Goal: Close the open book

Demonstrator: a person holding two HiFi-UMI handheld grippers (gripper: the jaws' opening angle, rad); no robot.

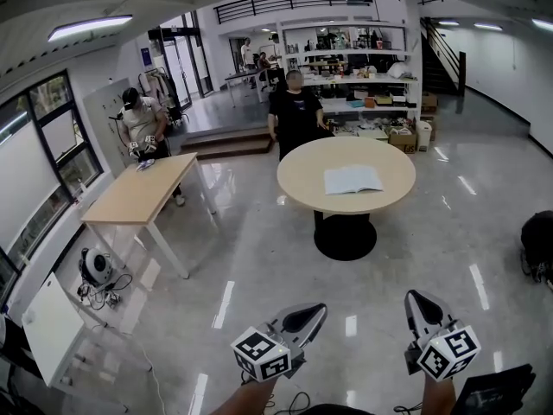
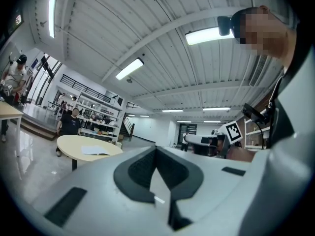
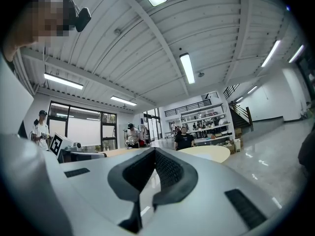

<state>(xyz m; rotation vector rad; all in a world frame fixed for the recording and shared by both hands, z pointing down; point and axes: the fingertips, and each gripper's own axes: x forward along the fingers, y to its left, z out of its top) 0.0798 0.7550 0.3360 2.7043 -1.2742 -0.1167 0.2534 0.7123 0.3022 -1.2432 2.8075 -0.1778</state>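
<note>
The book (image 1: pixel 352 180) lies open on the table (image 1: pixel 302 173), well ahead of you. Left gripper (image 1: pixel 316 311) and right gripper (image 1: pixel 416 301) are both closed tight, holding nothing. The pages look light and floppy — I'd lift one cover's outer edge and fold it across.

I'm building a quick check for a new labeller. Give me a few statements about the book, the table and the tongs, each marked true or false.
1. The book lies open on the round table. True.
2. The left tongs are clamped on the book. False: they are shut on nothing and are well short of the table, with bare floor between.
3. The right tongs stand wide open. False: they are shut, with nothing between them.
4. A person in black is at the far side of the round table. True.
</note>
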